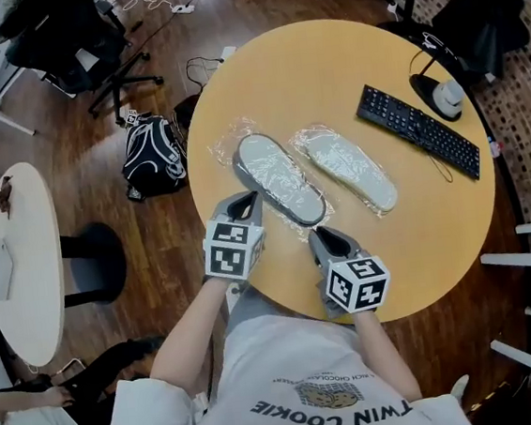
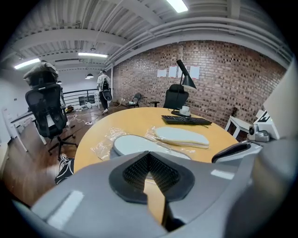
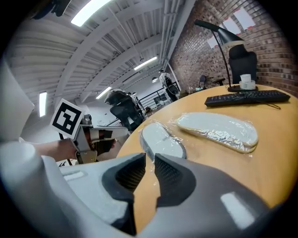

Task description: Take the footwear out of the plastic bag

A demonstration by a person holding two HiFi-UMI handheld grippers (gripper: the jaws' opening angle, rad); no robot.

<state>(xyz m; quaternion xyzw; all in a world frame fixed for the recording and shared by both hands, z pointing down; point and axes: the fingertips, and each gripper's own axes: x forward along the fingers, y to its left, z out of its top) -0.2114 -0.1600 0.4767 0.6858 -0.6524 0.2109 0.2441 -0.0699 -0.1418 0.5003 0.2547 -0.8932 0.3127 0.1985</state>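
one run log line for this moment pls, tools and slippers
left tool: shut, empty, beside grey slipper | right tool: slightly open, empty | grey slipper, white slipper: both bagged, on table | removal: not started

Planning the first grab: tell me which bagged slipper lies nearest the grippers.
The grey-edged slipper: its near end lies close to the left gripper and right gripper. The pale slipper lies farther off, toward the keyboard.
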